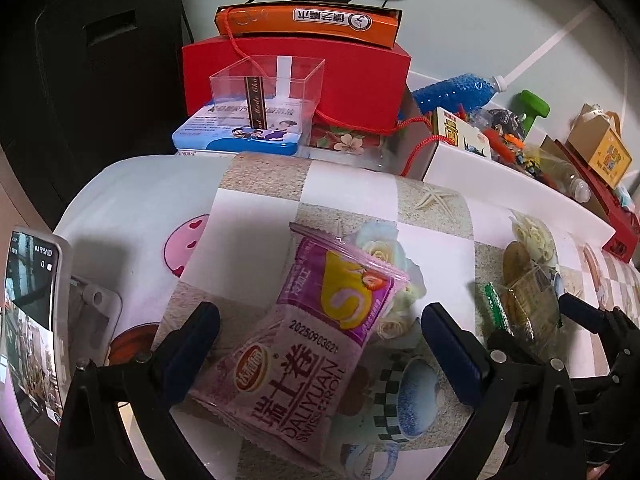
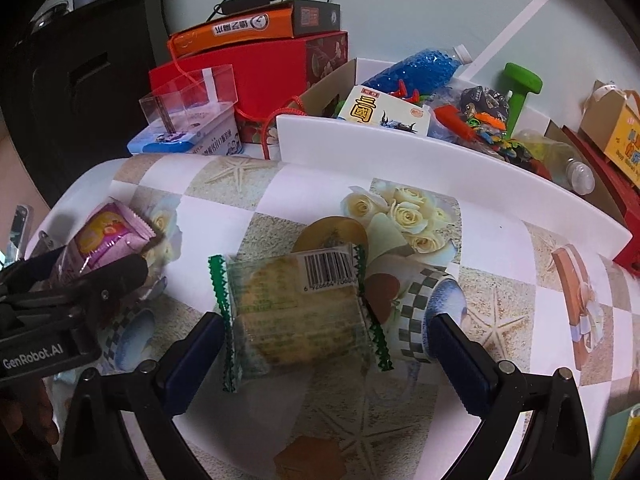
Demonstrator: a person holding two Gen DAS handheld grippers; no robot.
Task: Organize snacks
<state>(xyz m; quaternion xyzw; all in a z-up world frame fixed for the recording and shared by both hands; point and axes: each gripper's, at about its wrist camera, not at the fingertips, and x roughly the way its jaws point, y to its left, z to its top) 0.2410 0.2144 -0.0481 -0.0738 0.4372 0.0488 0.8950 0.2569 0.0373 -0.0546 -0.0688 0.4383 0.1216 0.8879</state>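
My left gripper (image 1: pixel 320 354) is standing released, its jaws spread on either side of the pink Swiss roll packet (image 1: pixel 310 350), which is lying on the patterned table (image 1: pixel 256 208); one finger is sitting just beside the packet's edge, contact unclear. My right gripper (image 2: pixel 326 354) is likewise standing released, its jaws flanking the green-edged biscuit packet (image 2: pixel 298 316), which is resting flat on the table between them. A clear plastic box (image 1: pixel 267 94) is sitting behind, atop a blue tin (image 1: pixel 236 132), beside a red box (image 1: pixel 320 76).
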